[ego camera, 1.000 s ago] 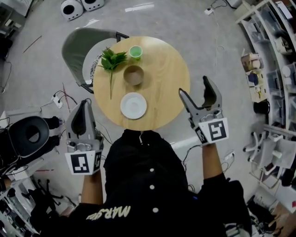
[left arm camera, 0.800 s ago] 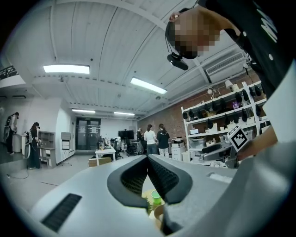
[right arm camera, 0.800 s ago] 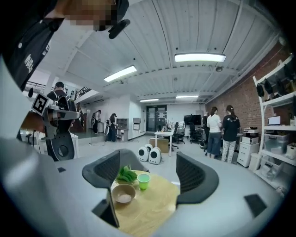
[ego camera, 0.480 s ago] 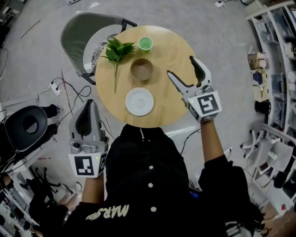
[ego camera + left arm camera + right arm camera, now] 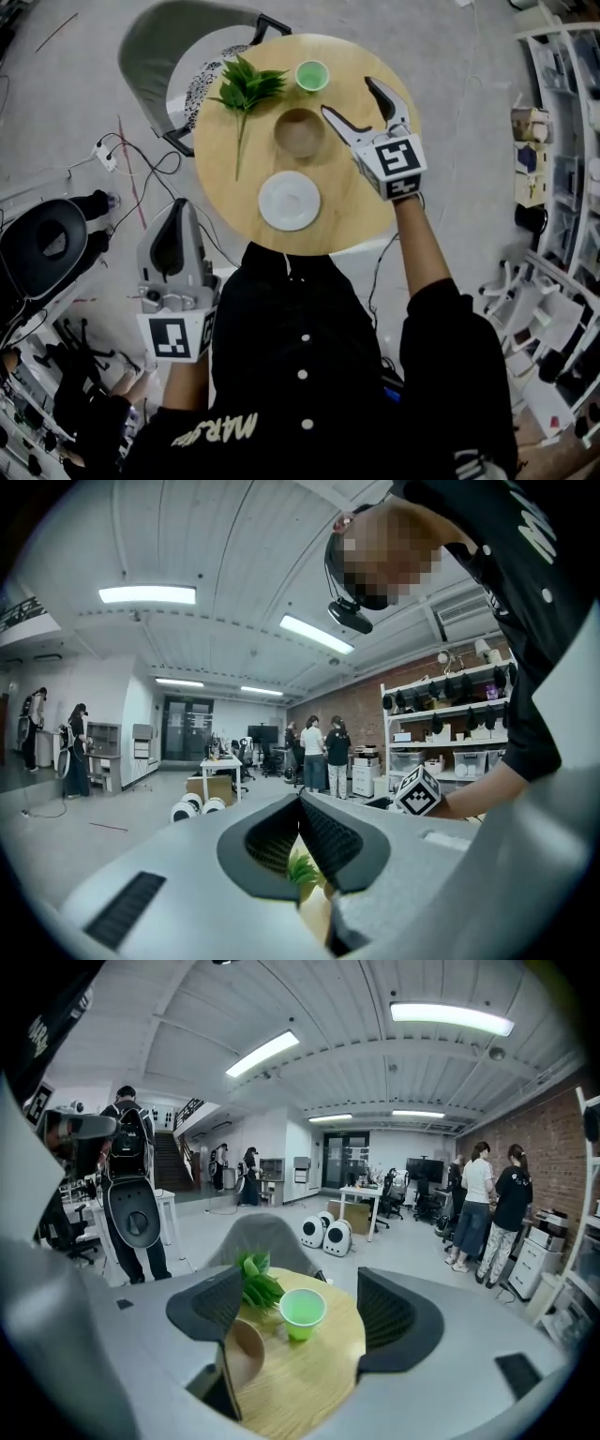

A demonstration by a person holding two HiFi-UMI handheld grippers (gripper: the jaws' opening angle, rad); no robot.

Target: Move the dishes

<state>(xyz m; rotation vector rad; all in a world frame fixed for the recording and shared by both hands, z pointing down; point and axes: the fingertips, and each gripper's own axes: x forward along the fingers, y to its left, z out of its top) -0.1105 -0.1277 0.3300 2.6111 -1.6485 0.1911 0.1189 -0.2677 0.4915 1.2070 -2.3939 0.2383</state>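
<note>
The right gripper (image 5: 349, 96) hangs over the far side of the round counter (image 5: 347, 208), jaws spread wide and holding nothing; its own view shows the green cup (image 5: 312, 75) framed between them and the brown bowl (image 5: 299, 132) just beside the left jaw; nearer the person lies the white plate (image 5: 289, 201), and a leafy sprig (image 5: 246, 89) lies left of the bowl. The left gripper (image 5: 176, 211) is held off the counter at the person's side, jaws pressed together on nothing.

The bowl is probably stiff, smooth and breakable; a pinch across its rim, one jaw inside, seems the surest hold. The cup looks light, thin-walled and easily tipped; grip it gently across the body. The plate sits flat and low, so its edge may slip.

Bowl and plate look empty; whether the cup holds anything I cannot tell.
</note>
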